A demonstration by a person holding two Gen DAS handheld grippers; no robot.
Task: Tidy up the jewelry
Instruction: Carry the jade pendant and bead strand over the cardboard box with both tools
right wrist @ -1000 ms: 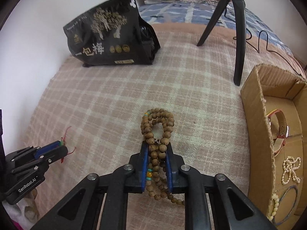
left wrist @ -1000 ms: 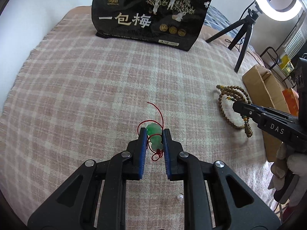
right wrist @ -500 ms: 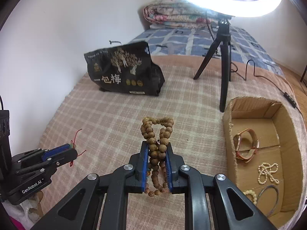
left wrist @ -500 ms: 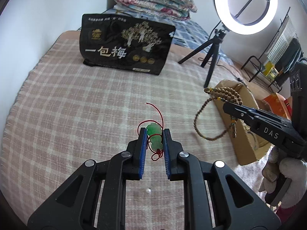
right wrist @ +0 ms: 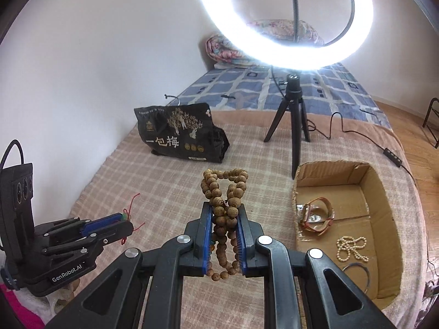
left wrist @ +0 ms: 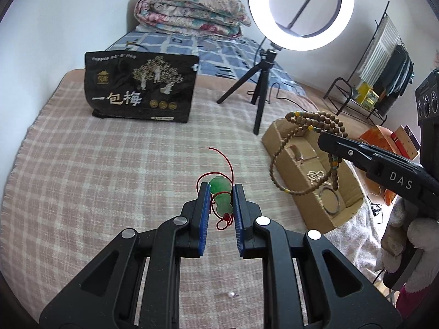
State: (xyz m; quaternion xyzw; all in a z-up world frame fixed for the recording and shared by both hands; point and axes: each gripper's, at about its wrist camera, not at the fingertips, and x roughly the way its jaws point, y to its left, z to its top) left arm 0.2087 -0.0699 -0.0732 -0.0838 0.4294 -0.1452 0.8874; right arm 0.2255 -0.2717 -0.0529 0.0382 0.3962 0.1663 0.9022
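Left wrist view: the green pendant (left wrist: 221, 197) is a lumpy, translucent jade-coloured piece strung on thin red cord (left wrist: 226, 164) that loops and curls above and below it; it sits off the checked blanket (left wrist: 96, 178), pinched between the blue pads of the left gripper (left wrist: 220, 201), whose jaws are nearly closed on it; to the right the open cardboard box (left wrist: 277, 139) holds a pale bead strand, a dark ring and a strap-like piece; the wooden bead necklace (left wrist: 315, 118), brown with a few yellow and teal beads, drapes in long loops over the box from the right gripper (left wrist: 333, 141), gripped by a gloved hand (left wrist: 406, 235); a small pearl (left wrist: 231, 294) lies loose on the blanket.

Right wrist view: the right gripper (right wrist: 225, 219) has its jaws narrowly set and clamped on the wooden bead necklace (right wrist: 223, 192), bunched above the pads and dangling below them; the cardboard box (right wrist: 381, 192) contains a watch (right wrist: 318, 213), a pearl strand (right wrist: 352, 248) and a dark bangle (right wrist: 356, 270); at left the left gripper (right wrist: 124, 220) holds the green pendant, only a sliver of which shows, its red cord (right wrist: 133, 203) trailing.
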